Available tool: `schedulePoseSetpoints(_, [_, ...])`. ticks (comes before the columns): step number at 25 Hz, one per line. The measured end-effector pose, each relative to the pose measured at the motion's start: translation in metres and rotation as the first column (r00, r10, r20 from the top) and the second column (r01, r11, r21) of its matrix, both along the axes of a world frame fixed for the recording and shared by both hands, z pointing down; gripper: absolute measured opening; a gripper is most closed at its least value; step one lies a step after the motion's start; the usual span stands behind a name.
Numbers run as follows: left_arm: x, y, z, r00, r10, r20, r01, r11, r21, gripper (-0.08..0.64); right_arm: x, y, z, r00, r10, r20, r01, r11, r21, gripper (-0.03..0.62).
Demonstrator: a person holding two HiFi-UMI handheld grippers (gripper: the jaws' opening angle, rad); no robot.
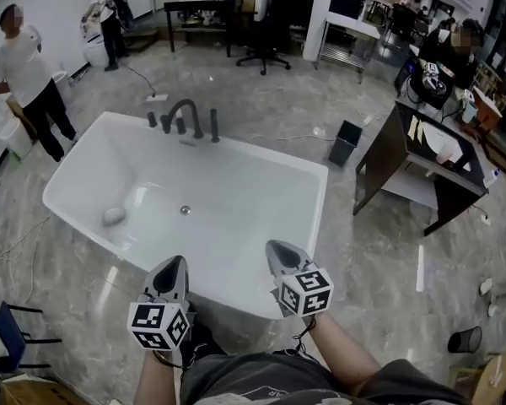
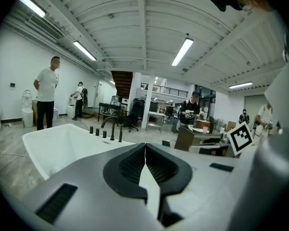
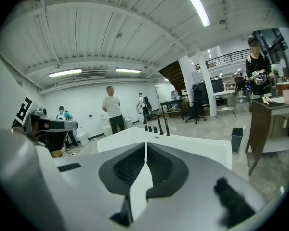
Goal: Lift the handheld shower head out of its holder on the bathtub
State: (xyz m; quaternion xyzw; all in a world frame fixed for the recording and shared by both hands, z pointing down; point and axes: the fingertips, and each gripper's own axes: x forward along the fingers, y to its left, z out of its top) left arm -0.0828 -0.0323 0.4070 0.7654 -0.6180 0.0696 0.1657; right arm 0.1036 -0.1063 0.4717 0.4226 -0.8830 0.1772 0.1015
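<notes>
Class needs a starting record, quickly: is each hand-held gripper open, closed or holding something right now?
Left hand-held gripper: closed, nothing between its jaws.
Right hand-held gripper: closed, nothing between its jaws.

light: bright – ceiling tubes (image 2: 182,52) | glare: floor (image 1: 419,268) | edges: fisheye-bent, dark corners

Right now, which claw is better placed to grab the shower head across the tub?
Probably the right claw: the shower head stands almost straight ahead of it in its own view, while the left claw aims to the right of it.
</notes>
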Motion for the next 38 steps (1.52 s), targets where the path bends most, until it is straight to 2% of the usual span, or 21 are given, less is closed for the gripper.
schedulePoseSetpoints(12, [-0.144, -0.140, -0.004, 0.987, 0.154, -0.035, -0.154, 0.988, 0.005, 0.015, -0.120, -0.102, -0.007, 0.982, 0.187, -0.035, -0.188, 0.982, -0.006, 0.029])
schedulePoseSetpoints(23, [-0.229, -0.228, 0.014, 0.966, 0.257, -0.039, -0.258, 0.966, -0.025, 0.015, -0.201, -0.183, -0.001, 0.951, 0.303, -0.065, -0.303, 0.953, 0.004, 0.029])
schedulePoseSetpoints(30, [-0.247, -0.273, 0.030, 0.953, 0.294, -0.067, -0.297, 0.954, -0.042, 0.015, -0.214, -0.225, 0.007, 0.928, 0.368, -0.060, -0.369, 0.929, -0.007, 0.029])
schedulePoseSetpoints(38, [-0.240, -0.309, 0.054, 0.958, 0.270, -0.094, -0.277, 0.959, -0.066, 0.015, -0.205, -0.271, 0.020, 0.926, 0.372, -0.061, -0.373, 0.928, 0.002, 0.029])
